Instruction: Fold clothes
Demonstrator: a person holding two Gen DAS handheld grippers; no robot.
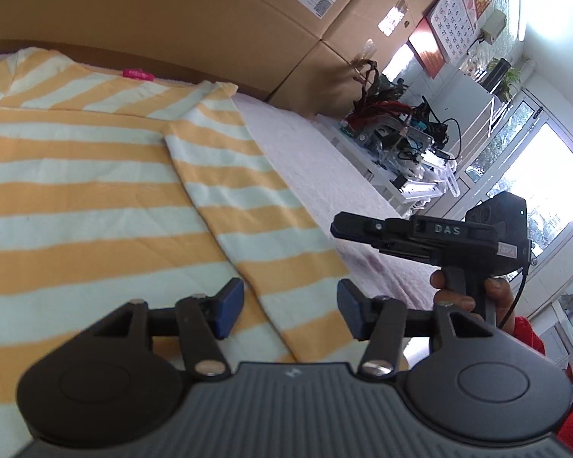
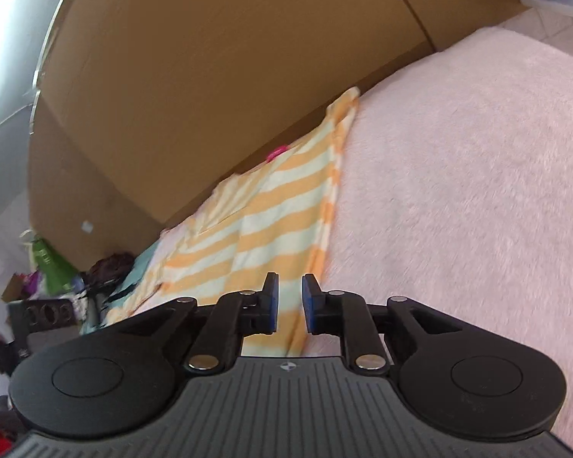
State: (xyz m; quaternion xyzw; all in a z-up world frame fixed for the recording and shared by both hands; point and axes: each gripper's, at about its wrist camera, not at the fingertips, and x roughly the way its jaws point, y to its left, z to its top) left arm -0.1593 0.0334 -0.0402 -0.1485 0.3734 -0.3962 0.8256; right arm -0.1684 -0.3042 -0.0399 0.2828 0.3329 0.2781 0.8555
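A yellow-and-white striped shirt [image 1: 95, 175] lies spread flat on a pale pink fleecy blanket [image 2: 477, 191] that covers the surface everything rests on; what is under the blanket I cannot tell. The shirt sits along the far edge, hard up against a wall of big cardboard boxes [image 1: 210, 11], with its pink neck label [image 1: 136, 74] at that far edge. One sleeve [image 1: 225, 175] is folded in over the body and runs diagonally toward the near edge, its outer side lying along bare blanket.

The left tool [image 1: 290, 309] hangs over the near end of that folded sleeve, blue pads [image 1: 231, 307] spread well apart with only cloth visible below the gap; nothing is pinched between them.

The right tool [image 2: 289, 301] shows from its own camera above the near hem of the shirt, right at the shirt's side edge where stripes meet blanket. Its pads stand close together with a narrow slit left between them, and nothing is caught in the slit. From the left camera the same tool appears side-on beyond the sleeve, over bare blanket, held by a hand [image 1: 466, 292] with a red sleeve [image 1: 527, 332] behind it.

Past the blanket's far corner stands a white shelf cluttered with cables [image 1: 397, 126], and a calendar [image 1: 456, 11] hangs on the wall.
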